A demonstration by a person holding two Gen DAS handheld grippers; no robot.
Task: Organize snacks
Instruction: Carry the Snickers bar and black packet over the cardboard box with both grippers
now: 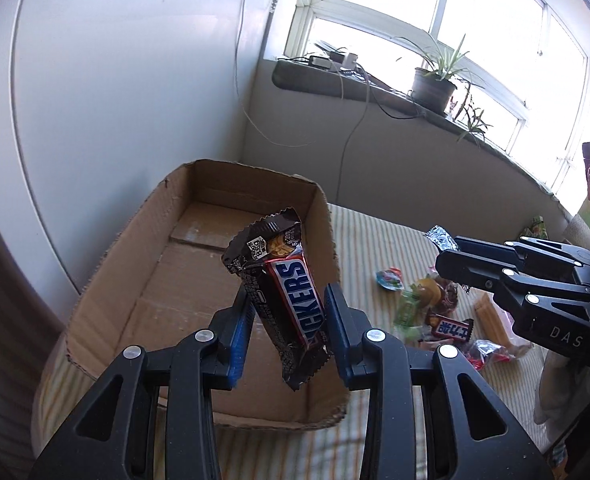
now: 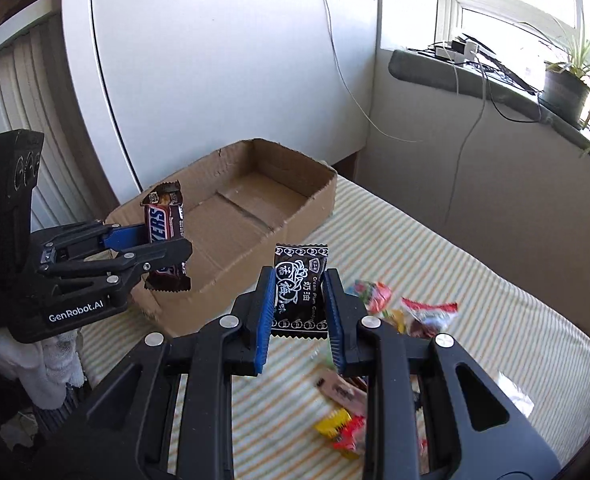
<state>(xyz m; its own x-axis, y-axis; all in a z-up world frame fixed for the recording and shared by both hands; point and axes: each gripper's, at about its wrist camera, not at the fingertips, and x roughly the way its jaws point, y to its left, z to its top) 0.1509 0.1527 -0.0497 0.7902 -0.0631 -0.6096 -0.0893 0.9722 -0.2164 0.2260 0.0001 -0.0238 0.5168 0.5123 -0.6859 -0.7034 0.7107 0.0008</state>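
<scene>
Left wrist view shows the left gripper (image 1: 289, 320) holding a Snickers bar (image 1: 283, 292) up in the air, with its two blue-padded fingers pressed on the bar's sides. The bar stands almost upright, leaning a little, and it hangs over the near end of the cardboard box (image 1: 107, 280). The box is open on top, and the part of its floor we can see is bare. It sits on a striped cloth (image 1: 375, 240). To the right of the box, a pile of small snacks (image 1: 435, 312) lies on the cloth. The right gripper (image 1: 453, 256) comes in from the right, above that pile. In the right wrist view, the right gripper (image 2: 298, 304) holds a black plum candy packet (image 2: 299, 288), with its fingers squeezed on both sides of the packet. The packet is up off the cloth, near the box's front corner. More bright snacks lie on the cloth below and to the right. The left gripper (image 2: 163, 242) is seen at the left with the Snickers bar (image 2: 163, 220) over the box (image 2: 255, 216). A potted plant (image 1: 433, 88) sits on the window ledge (image 1: 335, 80) behind.
</scene>
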